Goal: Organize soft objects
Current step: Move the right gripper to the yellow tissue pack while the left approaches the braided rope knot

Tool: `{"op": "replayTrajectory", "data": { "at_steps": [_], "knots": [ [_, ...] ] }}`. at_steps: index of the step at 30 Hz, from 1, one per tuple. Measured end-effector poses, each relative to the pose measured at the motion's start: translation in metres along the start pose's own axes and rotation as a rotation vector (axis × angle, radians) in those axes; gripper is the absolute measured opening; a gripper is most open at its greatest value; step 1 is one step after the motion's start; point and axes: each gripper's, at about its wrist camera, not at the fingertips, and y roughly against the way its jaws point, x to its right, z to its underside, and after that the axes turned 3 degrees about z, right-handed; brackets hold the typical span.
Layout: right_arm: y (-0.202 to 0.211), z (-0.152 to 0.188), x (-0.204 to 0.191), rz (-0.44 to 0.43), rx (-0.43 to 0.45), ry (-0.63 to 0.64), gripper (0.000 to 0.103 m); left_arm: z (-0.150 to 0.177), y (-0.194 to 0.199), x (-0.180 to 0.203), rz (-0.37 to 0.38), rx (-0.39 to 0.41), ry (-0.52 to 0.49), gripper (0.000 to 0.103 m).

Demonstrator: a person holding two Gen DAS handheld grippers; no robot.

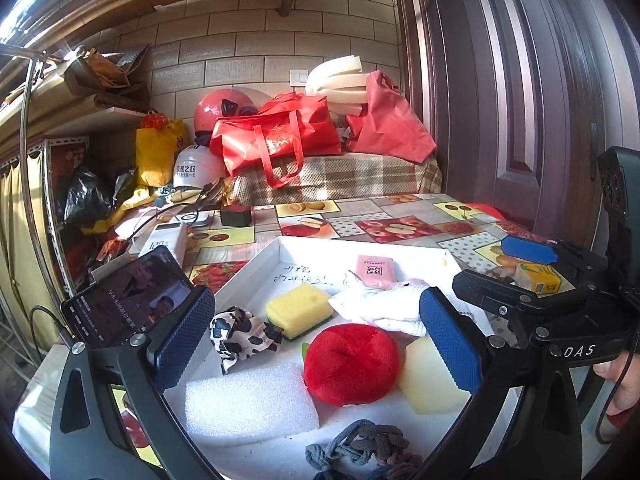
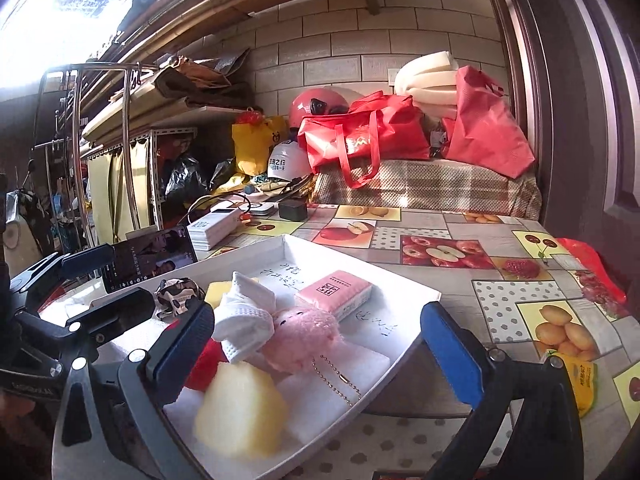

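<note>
Between the blue pads of the left gripper (image 1: 320,338) lie a red plush ball (image 1: 351,364), a yellow sponge (image 1: 299,309), a black-and-white cow-patterned cloth (image 1: 240,334) and white foam (image 1: 250,400) in a white tray (image 1: 256,268), beyond it a pink packet (image 1: 375,271) on the fruit-patterned worktop (image 1: 384,216).

A grey tiled wall (image 2: 360,40) is backing the room. A dark wooden door (image 1: 520,100) is standing at right. Daylight is glaring in at upper left. A metal shelf rack (image 2: 132,160) is lining the left side.
</note>
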Motion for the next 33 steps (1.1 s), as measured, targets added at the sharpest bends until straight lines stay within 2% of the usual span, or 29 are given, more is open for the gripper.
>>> {"op": "replayTrajectory", "data": {
  "at_steps": [12,17,23,26,29,33],
  "knots": [
    [0.023,0.009,0.033,0.015,-0.025,-0.094,0.103,0.000,0.002,0.006,0.005,0.009,-0.021,0.103],
    [0.042,0.012,0.044,0.050,0.034,-0.130,0.103,0.001,0.007,0.011,0.023,0.026,-0.022,0.103],
    [0.070,0.013,0.072,0.180,0.134,-0.153,0.103,-0.001,0.019,0.026,0.043,0.071,-0.056,0.103],
    [0.084,0.017,0.097,0.221,0.159,-0.199,0.103,-0.002,0.023,0.033,0.097,0.072,-0.034,0.103],
    [0.101,0.020,0.118,0.292,0.188,-0.199,0.103,-0.003,0.025,0.037,0.195,0.066,0.005,0.103],
    [0.127,0.025,0.146,0.380,0.232,-0.230,0.103,-0.005,0.031,0.045,0.255,0.091,-0.014,0.103]
  ]
}}
